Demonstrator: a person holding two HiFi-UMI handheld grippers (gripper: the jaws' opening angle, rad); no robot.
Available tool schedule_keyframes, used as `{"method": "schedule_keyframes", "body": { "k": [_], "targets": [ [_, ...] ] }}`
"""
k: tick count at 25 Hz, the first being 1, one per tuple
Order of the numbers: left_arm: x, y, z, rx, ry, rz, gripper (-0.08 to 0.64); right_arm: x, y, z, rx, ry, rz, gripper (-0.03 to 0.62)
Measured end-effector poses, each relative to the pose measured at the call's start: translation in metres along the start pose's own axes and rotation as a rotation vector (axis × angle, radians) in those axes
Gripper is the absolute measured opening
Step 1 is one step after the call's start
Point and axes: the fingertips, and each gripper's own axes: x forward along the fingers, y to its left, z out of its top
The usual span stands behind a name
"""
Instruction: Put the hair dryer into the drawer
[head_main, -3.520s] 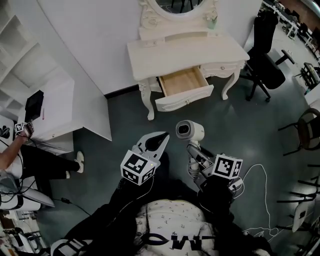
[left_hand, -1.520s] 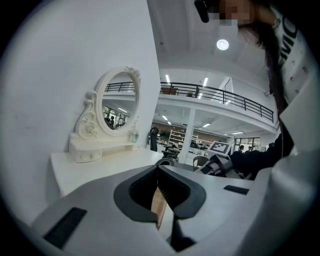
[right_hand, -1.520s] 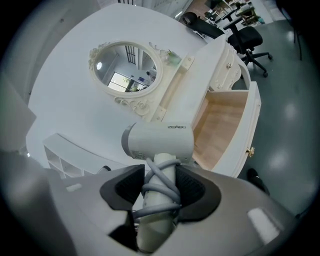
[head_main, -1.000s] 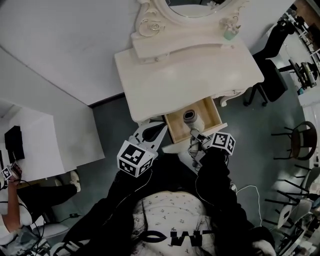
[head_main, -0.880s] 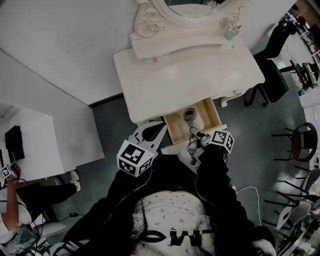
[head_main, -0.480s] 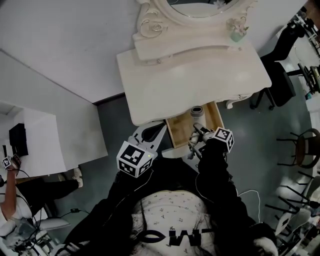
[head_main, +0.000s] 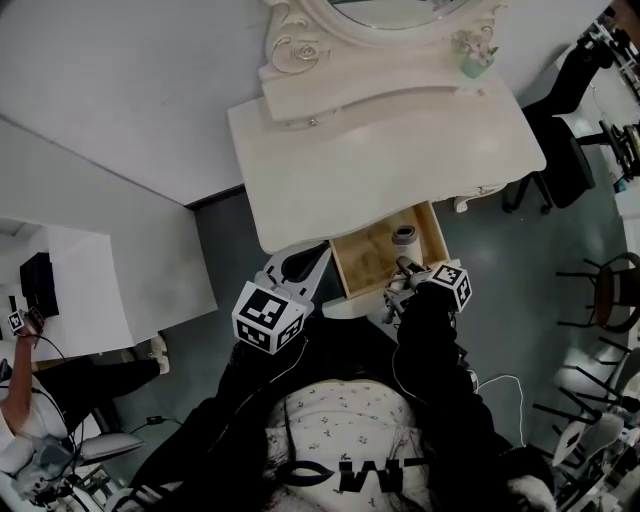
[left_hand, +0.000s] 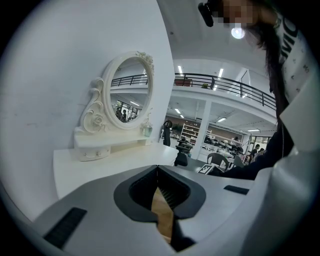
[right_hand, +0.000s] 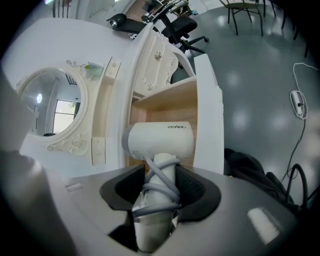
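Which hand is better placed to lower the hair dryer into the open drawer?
Right. The right tongs hold the hair dryer by its handle above the open drawer; the left tongs are shut and empty, off to its side.

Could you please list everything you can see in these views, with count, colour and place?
dressing table: one, cream-white, against the wall
mirror: one, oval, cream-framed, on the dressing table
drawer: one, wooden inside, pulled open at the dressing table's front
hair dryer: one, white, cord wound round handle, over the open drawer
small bottle: one, pale green, beside the mirror, right end
office chair: one, black, right of the dressing table
left hand-held gripper: one, grey, shut and empty, left of the drawer
right hand-held gripper: one, grey, shut on the hair dryer's handle
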Motion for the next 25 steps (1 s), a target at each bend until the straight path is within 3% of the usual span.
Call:
{"method": "schedule_keyframes", "body": {
  "k": [8,14,20,25],
  "targets": [
    [0.009,0.000,-0.001,-0.002,0.006,-0.007,0.000,-0.013,-0.013,0.010,0.038,-0.019,0.015,0.202],
    [0.009,0.002,0.000,0.000,0.006,0.000,0.000,-0.005,-0.009,0.006,-0.114,0.008,-0.068,0.204],
    [0.007,0.004,0.000,0.001,0.012,0.022,0.002,0.017,0.021,0.006,-0.220,0.062,-0.079,0.204],
    [0.000,0.010,0.003,-0.004,0.002,0.067,0.000,0.040,0.015,0.014,-0.093,0.085,-0.135,0.204]
  ]
}}
